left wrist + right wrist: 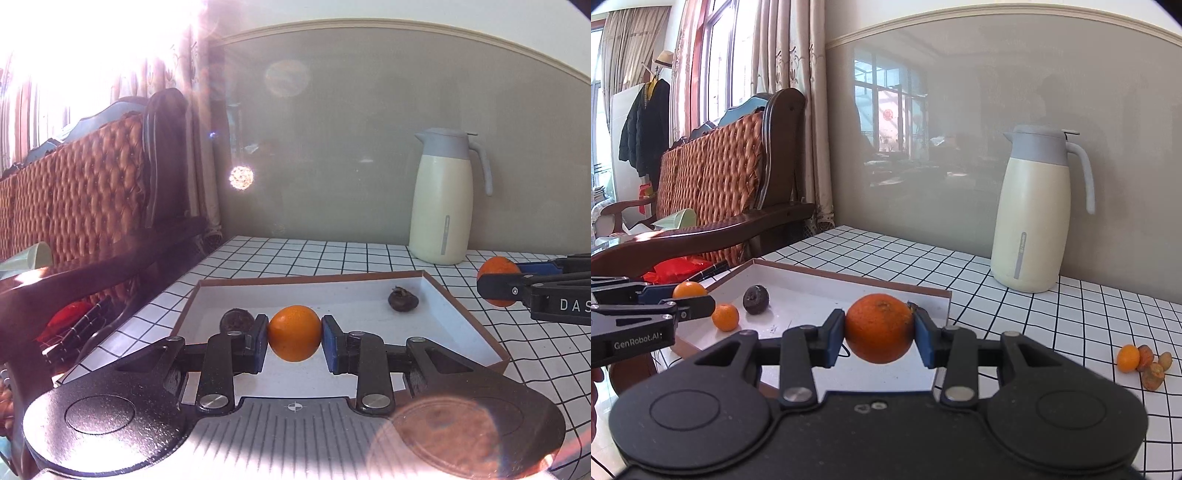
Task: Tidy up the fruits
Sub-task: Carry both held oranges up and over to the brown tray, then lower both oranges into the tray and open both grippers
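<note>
My left gripper [294, 334] is shut on a small orange [294, 333] and holds it over the near part of the white tray [476, 328]. A dark round fruit [402, 300] lies at the tray's far right, another [232, 320] sits behind my left finger. My right gripper [880, 328] is shut on a larger orange [880, 328] above the tray's [812, 291] right side. In the right wrist view the left gripper [698, 301] holds its orange [689, 290], and a small orange [725, 316] and a dark fruit [756, 294] lie in the tray.
A cream thermos jug [1034, 218] stands at the back of the checked tablecloth [1052, 325]. A small orange and several brownish fruits [1145, 363] lie on the cloth at the right. A wooden sofa [713, 192] stands left of the table.
</note>
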### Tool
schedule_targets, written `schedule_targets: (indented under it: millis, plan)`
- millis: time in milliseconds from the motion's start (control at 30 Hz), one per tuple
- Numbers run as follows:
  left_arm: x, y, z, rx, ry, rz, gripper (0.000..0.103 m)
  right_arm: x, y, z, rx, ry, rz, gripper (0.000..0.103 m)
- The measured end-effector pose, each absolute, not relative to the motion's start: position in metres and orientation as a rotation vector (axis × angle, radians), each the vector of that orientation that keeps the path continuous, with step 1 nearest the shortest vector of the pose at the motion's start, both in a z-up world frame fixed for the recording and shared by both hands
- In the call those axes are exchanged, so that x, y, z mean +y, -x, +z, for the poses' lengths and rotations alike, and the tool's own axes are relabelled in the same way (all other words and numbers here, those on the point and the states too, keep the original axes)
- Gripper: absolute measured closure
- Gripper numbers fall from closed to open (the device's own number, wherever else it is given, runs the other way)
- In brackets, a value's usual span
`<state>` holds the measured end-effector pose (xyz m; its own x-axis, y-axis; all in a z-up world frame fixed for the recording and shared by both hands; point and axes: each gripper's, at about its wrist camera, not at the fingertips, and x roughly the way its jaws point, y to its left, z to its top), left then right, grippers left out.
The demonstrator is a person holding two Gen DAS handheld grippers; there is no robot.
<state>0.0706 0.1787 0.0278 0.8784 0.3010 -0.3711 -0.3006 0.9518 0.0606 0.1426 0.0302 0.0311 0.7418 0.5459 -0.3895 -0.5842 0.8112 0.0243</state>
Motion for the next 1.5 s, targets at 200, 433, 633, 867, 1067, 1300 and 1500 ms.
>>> schedule_targets:
  millis: [200,433,633,867,1067,1300,1500]
  plan:
    - [0.199,-0.076,0.03,0.38,0.017,0.356,0.072,0.045,-0.147,0.04,0.343,0.126,0.623,0.071]
    - [0.214,-0.089,0.031,0.37,0.05,0.386,0.072,0.052,-0.162,0.038,0.35,0.113,0.609,0.071]
    - [0.22,-0.093,0.03,0.369,0.053,0.393,0.072,0.054,-0.168,0.037,0.346,0.098,0.599,0.071]
    - [0.231,-0.098,0.03,0.369,0.055,0.411,0.072,0.058,-0.171,0.038,0.341,0.102,0.599,0.071]
    - [0.239,-0.105,0.03,0.374,0.062,0.414,0.072,0.062,-0.177,0.037,0.343,0.115,0.595,0.071]
    - [0.248,-0.119,0.026,0.38,0.059,0.419,0.072,0.067,-0.187,0.034,0.345,0.125,0.59,0.071]
    - [0.259,-0.135,0.024,0.39,0.063,0.42,0.072,0.069,-0.202,0.033,0.346,0.142,0.578,0.071]
